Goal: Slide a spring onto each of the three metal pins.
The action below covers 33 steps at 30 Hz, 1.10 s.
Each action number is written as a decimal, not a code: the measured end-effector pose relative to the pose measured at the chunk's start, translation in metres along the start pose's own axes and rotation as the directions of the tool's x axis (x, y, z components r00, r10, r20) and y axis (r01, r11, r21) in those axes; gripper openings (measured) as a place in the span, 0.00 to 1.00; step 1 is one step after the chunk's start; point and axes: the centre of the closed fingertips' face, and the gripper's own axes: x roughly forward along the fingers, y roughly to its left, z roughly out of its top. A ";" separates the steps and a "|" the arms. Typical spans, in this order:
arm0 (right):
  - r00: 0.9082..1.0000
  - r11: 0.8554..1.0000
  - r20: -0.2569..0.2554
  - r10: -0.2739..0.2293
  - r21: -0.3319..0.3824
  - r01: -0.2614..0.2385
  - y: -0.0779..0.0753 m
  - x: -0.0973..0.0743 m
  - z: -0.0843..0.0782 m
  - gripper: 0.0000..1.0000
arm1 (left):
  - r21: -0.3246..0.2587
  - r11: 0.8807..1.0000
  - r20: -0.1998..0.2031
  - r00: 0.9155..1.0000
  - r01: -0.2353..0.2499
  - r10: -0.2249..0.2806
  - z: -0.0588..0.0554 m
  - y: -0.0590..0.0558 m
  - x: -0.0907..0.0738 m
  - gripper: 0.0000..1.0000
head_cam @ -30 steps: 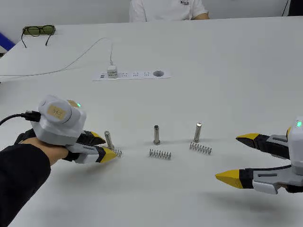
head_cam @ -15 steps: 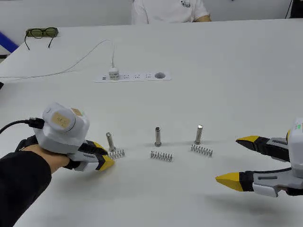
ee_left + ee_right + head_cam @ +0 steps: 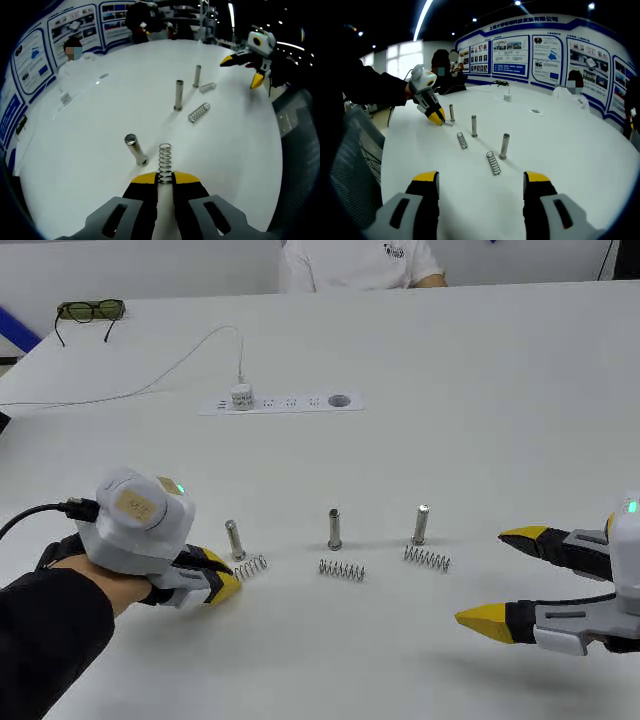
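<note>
Since a second ago the left gripper [image 3: 165, 177] has drawn back from the left pin [image 3: 234, 539], which now stands clear of it, and the left spring [image 3: 250, 566] lies more slanted than before. In the left gripper view the yellow tips are closed on the near end of that spring, which juts forward just beside the pin's foot. Whether the spring's far end rests on the white surface [image 3: 480, 420] or hangs just above it cannot be told. In the head view the gripper's white body and the gloved hand hide most of its jaws.

The middle pin [image 3: 334, 528] and the right pin [image 3: 421, 524] stand upright, each with a spring lying flat just in front: the middle spring [image 3: 341, 569] and the right spring [image 3: 427, 558]. All three pins are bare.

The right gripper [image 3: 480, 574] hovers well apart from the pins, jaws spread wide and holding nothing; the frame edge cuts off its body.

Farther back lie a power strip [image 3: 280, 403] with a white cable and a pair of glasses [image 3: 90, 310]
</note>
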 end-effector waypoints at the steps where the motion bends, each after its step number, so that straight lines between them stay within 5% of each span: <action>1: 1.000 1.000 0.001 0.000 -0.003 0.000 0.001 0.000 0.001 0.69 | -0.007 1.000 0.006 1.000 0.004 -0.004 0.002 -0.001 0.000 0.11; 8: 1.000 1.000 0.005 0.005 -0.012 -0.005 0.003 -0.001 0.005 0.68 | 0.004 1.000 0.041 0.999 0.025 -0.025 0.013 -0.013 -0.005 0.10; 18: 0.999 0.999 0.012 0.039 -0.038 -0.038 0.016 0.002 0.018 0.61 | 0.079 0.993 0.106 0.990 0.091 -0.099 0.034 -0.045 -0.008 0.10; 33: 0.988 0.988 0.029 0.153 -0.033 -0.152 0.045 0.010 0.031 0.45 | 0.231 0.955 0.138 0.965 0.187 -0.223 0.055 -0.094 -0.004 0.10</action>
